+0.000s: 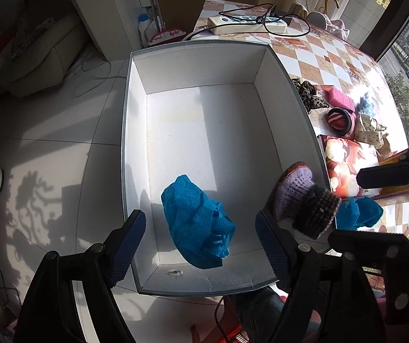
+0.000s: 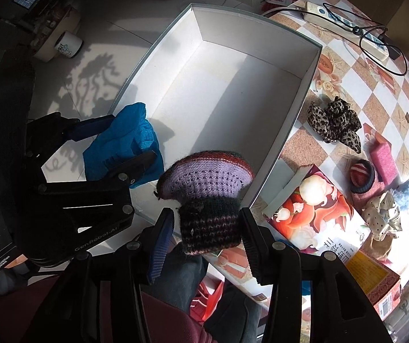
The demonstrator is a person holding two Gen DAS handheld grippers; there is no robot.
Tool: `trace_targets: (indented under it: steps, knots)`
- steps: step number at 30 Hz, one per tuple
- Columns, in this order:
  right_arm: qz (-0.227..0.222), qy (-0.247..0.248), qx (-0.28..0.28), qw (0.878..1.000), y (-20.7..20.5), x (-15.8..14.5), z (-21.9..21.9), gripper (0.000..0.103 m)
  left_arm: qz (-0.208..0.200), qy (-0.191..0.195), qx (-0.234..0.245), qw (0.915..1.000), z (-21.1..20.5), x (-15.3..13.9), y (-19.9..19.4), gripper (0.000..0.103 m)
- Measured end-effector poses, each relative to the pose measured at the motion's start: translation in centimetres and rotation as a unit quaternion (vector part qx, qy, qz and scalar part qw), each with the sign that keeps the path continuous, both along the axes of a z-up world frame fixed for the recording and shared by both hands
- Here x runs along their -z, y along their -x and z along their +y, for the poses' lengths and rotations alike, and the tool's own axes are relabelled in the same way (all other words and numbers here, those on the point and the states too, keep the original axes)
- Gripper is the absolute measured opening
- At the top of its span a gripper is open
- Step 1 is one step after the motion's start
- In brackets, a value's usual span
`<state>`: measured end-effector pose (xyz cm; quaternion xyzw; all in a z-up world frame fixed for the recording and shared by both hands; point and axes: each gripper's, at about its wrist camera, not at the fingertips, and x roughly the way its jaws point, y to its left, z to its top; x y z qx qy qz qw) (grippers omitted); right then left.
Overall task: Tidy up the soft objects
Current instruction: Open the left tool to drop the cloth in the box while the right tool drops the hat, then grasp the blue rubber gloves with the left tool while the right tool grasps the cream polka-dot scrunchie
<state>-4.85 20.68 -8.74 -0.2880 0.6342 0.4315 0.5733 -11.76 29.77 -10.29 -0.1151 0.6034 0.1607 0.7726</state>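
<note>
A large white box (image 1: pixel 135 131) sits at the table's left edge; it also shows in the right wrist view (image 2: pixel 296 120). A crumpled blue cloth (image 1: pixel 198 225) lies on the box floor between my open left gripper's (image 1: pixel 201 243) fingers, apart from both pads; it also shows in the right wrist view (image 2: pixel 124 154). My right gripper (image 2: pixel 207 225) is shut on a knitted purple and dark sock (image 2: pixel 207 191), held over the box's near right corner. The sock also shows in the left wrist view (image 1: pixel 304 197). Another blue cloth (image 1: pixel 361 213) lies by the box.
On the checkered table (image 2: pixel 376 97) lie a leopard scrunchie (image 2: pixel 336 123), a pink sponge (image 2: pixel 384 157), a red striped band (image 2: pixel 361 175), a dotted bow (image 2: pixel 384 214), a picture book (image 2: pixel 319 214) and a power strip (image 2: pixel 344 23). A white cup (image 2: pixel 68 45) stands on the floor.
</note>
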Motion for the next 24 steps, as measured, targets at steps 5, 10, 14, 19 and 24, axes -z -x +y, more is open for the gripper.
trace_targets:
  steps: [5, 10, 14, 19, 24]
  knots:
    - [-0.007, -0.005, 0.044, 0.999, -1.7, -0.8, -1.2, 0.079, -0.027, 0.060, -0.022, 0.9976, 1.3, -0.8, -0.4, 0.102]
    - [-0.029, -0.016, 0.110, 0.993, -5.0, -3.0, -4.0, 0.079, -0.060, 0.096, -0.003, 0.9935, 1.1, -2.7, -2.2, 0.103]
    - [-0.054, -0.035, 0.206, 0.976, -8.8, -5.8, -8.7, 0.079, -0.079, 0.116, 0.088, 0.9862, -1.8, -4.6, -4.6, 0.103]
    - [-0.079, -0.050, 0.320, 0.943, -12.2, -8.2, -15.2, 0.079, -0.062, 0.114, 0.222, 0.9665, -8.6, -5.3, -7.3, 0.103]
    - [-0.086, -0.037, 0.363, 0.927, -13.7, -8.4, -20.2, 0.079, -0.001, 0.139, 0.298, 0.9443, -15.1, -3.3, -8.3, 0.103]
